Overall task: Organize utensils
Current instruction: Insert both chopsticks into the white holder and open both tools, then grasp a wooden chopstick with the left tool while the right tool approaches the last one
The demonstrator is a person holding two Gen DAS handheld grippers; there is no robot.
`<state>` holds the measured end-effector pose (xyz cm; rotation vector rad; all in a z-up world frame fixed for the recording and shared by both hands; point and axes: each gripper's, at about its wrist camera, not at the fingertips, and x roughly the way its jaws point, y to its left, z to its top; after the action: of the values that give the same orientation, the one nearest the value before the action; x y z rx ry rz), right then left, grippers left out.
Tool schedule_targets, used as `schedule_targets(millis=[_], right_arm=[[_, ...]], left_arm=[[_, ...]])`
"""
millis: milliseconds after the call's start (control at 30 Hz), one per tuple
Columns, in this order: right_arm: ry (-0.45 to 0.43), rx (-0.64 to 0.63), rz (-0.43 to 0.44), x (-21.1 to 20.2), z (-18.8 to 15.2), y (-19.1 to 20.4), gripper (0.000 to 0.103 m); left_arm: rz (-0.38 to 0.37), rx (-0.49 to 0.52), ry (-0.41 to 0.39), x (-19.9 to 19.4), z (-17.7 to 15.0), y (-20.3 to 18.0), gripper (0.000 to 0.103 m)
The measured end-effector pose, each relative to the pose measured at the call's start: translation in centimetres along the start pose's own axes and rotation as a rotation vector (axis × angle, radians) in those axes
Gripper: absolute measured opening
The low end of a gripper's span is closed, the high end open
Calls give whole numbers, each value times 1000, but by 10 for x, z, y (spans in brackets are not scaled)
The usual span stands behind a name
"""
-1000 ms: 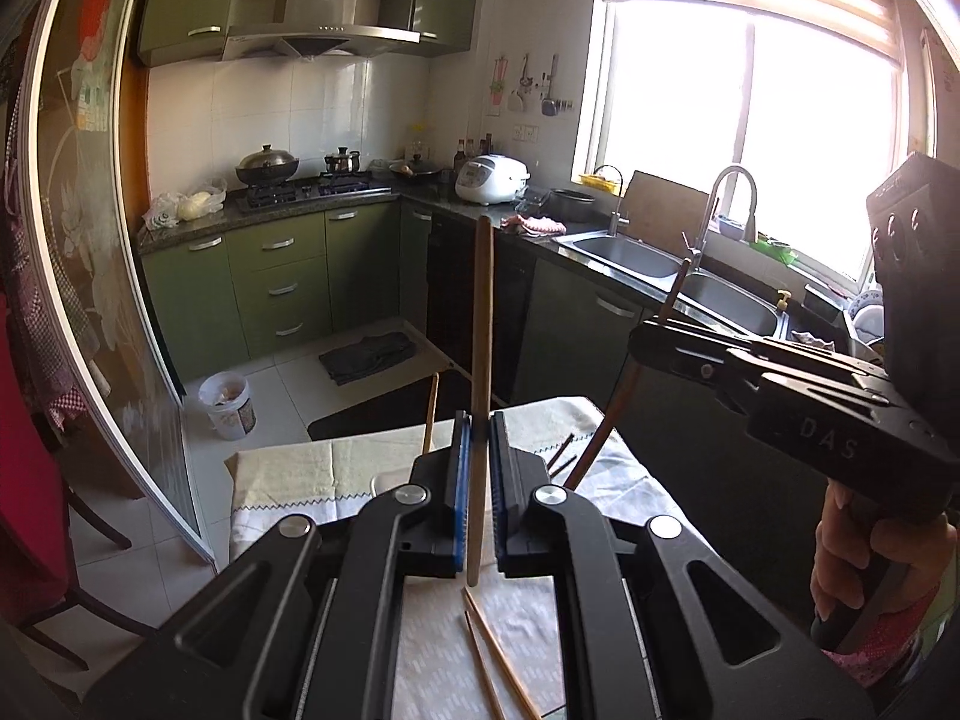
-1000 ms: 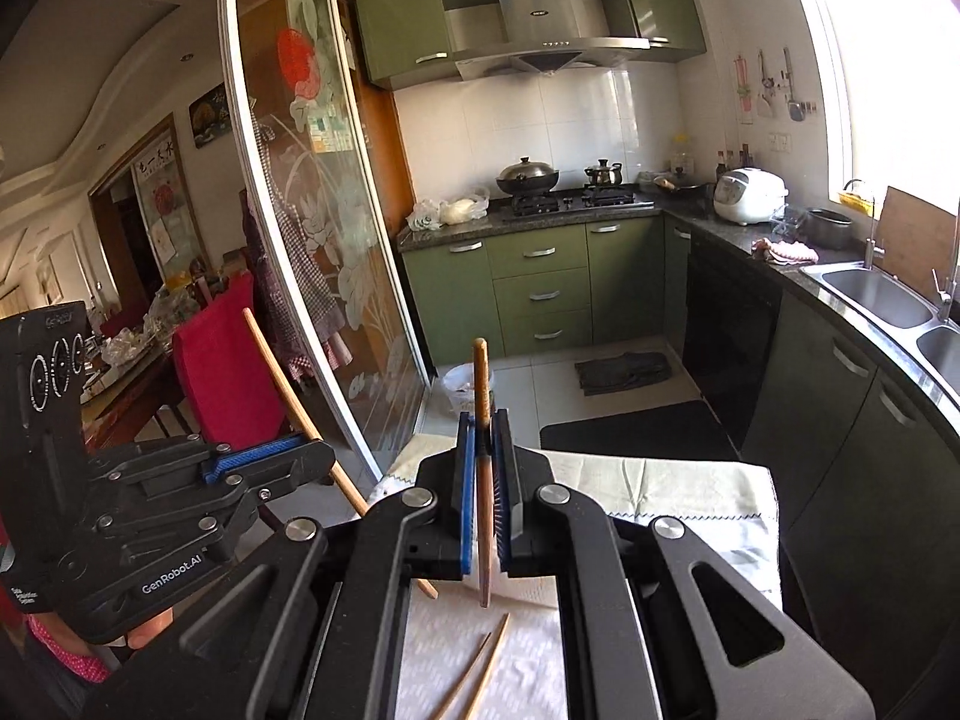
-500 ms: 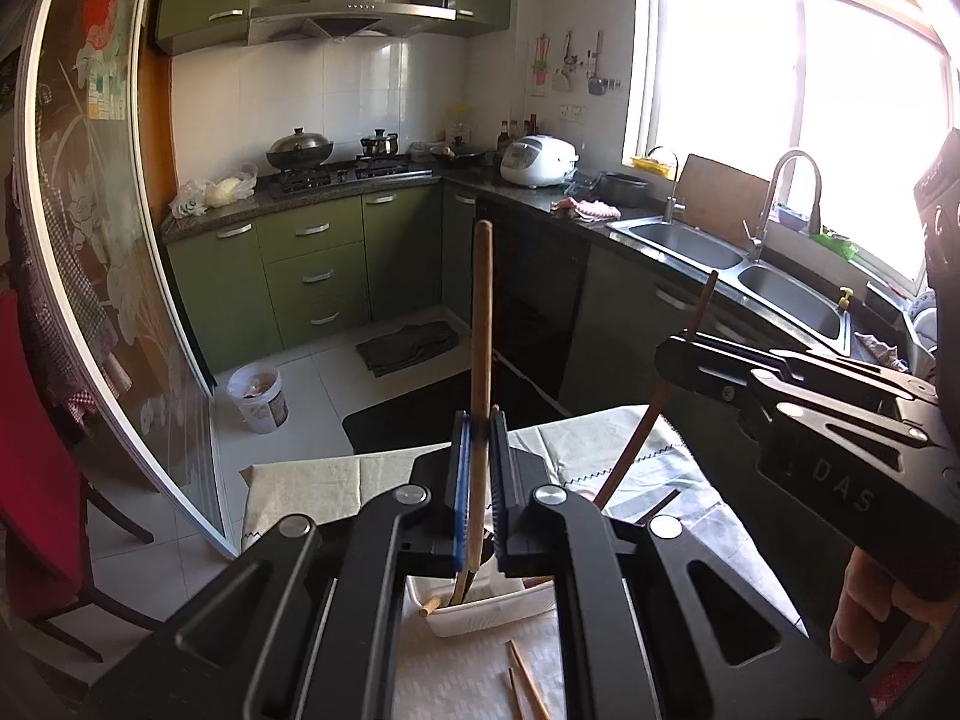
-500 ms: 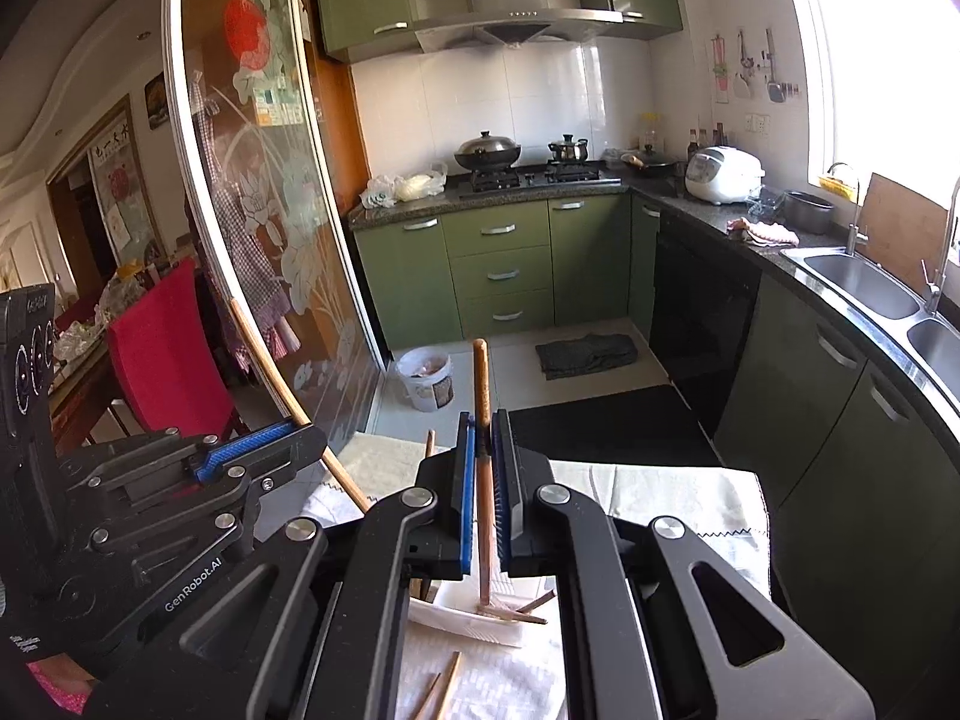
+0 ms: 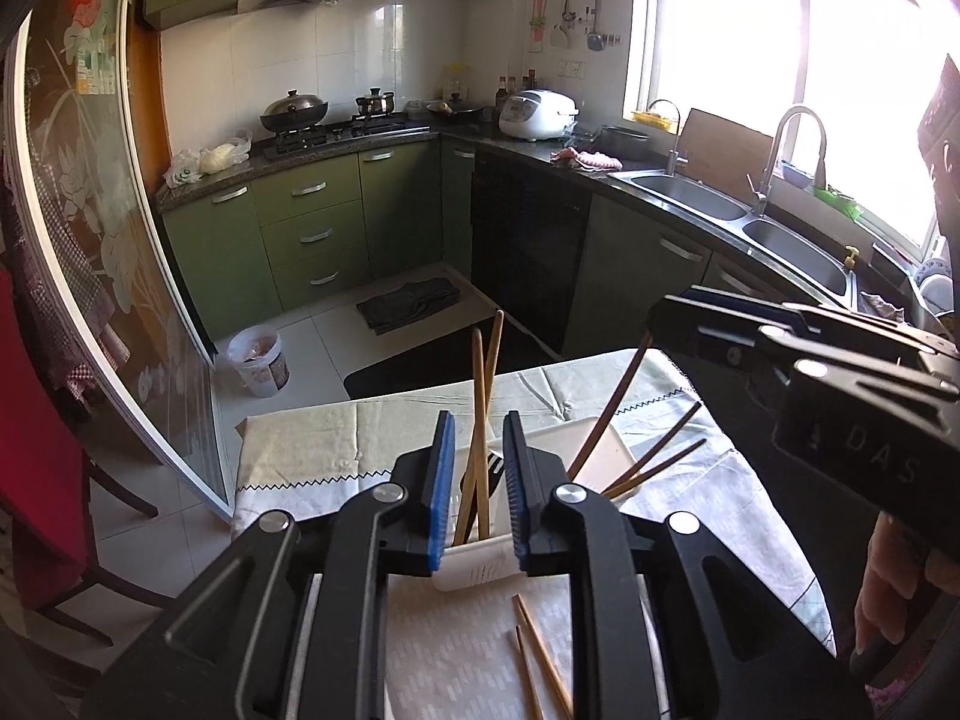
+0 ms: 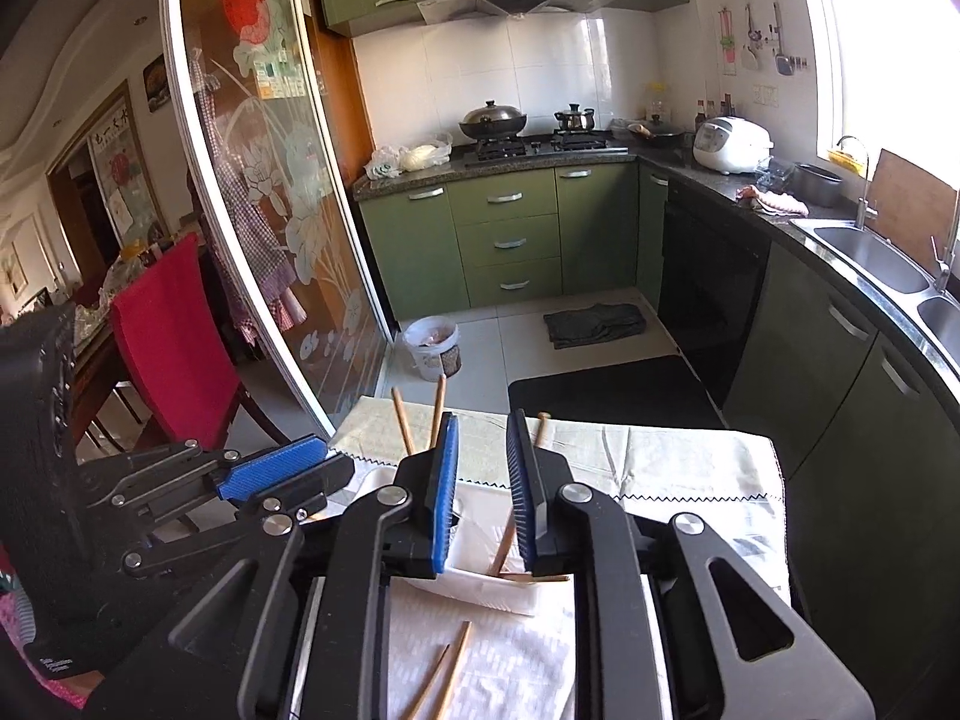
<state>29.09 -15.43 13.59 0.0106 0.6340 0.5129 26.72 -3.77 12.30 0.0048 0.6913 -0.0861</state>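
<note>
2 tools (image 5: 477, 480) (image 6: 483, 486), 1 white holder (image 5: 474, 567), 2 loose chopsticks (image 5: 540, 654) on the cloth.

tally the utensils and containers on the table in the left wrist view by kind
chopsticks: 7
black slotted utensil: 1
white bin: 1
total: 9
</note>
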Motion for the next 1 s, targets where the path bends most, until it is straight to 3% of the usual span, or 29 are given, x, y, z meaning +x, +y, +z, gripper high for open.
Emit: schedule_targets(millis=[67,167,267,367,433,567,700,1000], right_arm=[[-42,-1,21,-28,-4,-1,26],[-87,-4,56,-68,-23,-1,27],[-79,1,59,-91,-56,-8,32],[-11,24,63,-95,-96,-20,32],[35,50,61,-93,-122,-31,32],[99,123,40,-91,-161,-60,32],[119,189,7,-95,-184,-93,32],[119,230,6,-103,-197,-113,32]], left_arm=[[-13,12,14,-10,-12,-3,31],[-44,17,114,-5,-44,-10,32],[-95,-3,313,24,-91,-14,32],[-151,-50,524,62,-135,-16,32],[-151,-77,599,82,-156,-17,32],[-137,-93,658,106,-176,-22,31],[-116,-95,657,116,-177,-26,31],[-24,-60,655,126,-178,-30,24]])
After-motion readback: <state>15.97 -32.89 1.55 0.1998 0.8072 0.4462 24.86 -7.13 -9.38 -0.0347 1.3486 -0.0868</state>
